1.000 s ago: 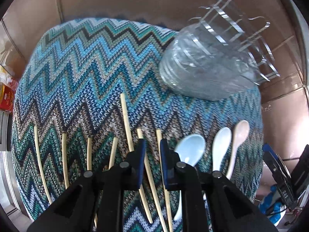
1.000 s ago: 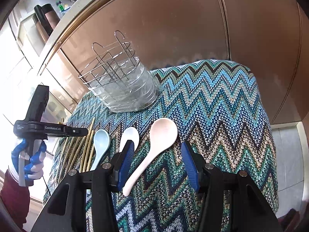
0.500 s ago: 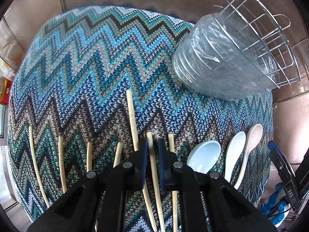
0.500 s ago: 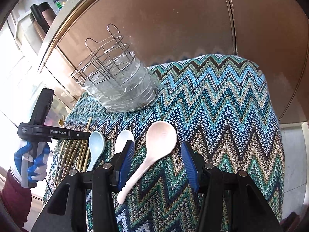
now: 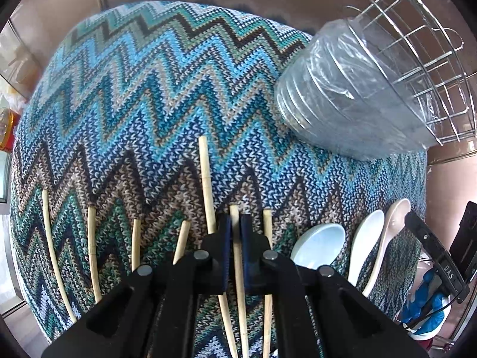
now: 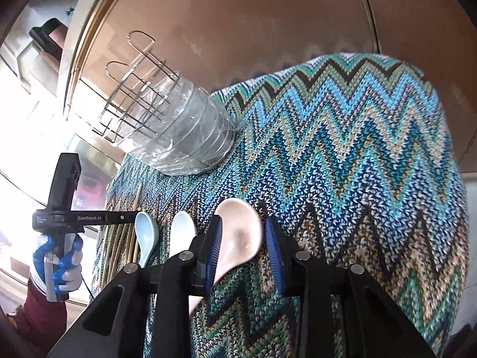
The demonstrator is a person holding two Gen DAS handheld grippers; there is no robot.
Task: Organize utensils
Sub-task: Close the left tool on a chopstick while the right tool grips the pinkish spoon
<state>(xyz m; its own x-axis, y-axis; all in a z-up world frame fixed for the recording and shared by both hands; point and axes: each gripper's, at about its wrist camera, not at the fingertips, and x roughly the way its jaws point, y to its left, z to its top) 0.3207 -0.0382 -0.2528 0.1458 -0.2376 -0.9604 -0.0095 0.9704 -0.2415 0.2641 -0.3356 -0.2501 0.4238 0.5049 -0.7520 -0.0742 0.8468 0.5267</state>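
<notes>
Utensils all lie on the zigzag knit cloth (image 5: 155, 95); none in the wire rack (image 5: 423, 68) yet, far as I can see. Rack sits in a clear plastic tub (image 5: 351, 101) at the far corner of the cloth and looks empty from both views.

Seven bamboo chopsticks in a loose row on the person's left side, roughly parallel, one sticking out further than the rest (image 5: 205, 176). Three ceramic spoons beside them: pale blue spoon (image 5: 319, 246), white spoon (image 5: 365, 232), pinkish spoon (image 6: 238, 235), bowls up, handles toward the person.

Left gripper (image 5: 235, 232) points steeply down over the chopstick row, jaws pinched shut on one chopstick (image 5: 238, 271); pads press both sides of it. It appears to lie on the cloth, not lifted.

Right gripper (image 6: 243, 238) straddles the pinkish spoon at the bowl, jaws closing. Left pad touches or nearly touches the bowl edge, right pad just beside it with a sliver of gap, so not a firm grip yet.

Progress: barely started. Judging by layout, nothing is sorted; both hands are at the first pickups. Left to do: lift these two, carry them to the rack, then six more chopsticks and two spoons.

Gloved left hand (image 6: 59, 262) holds its gripper handle.
</notes>
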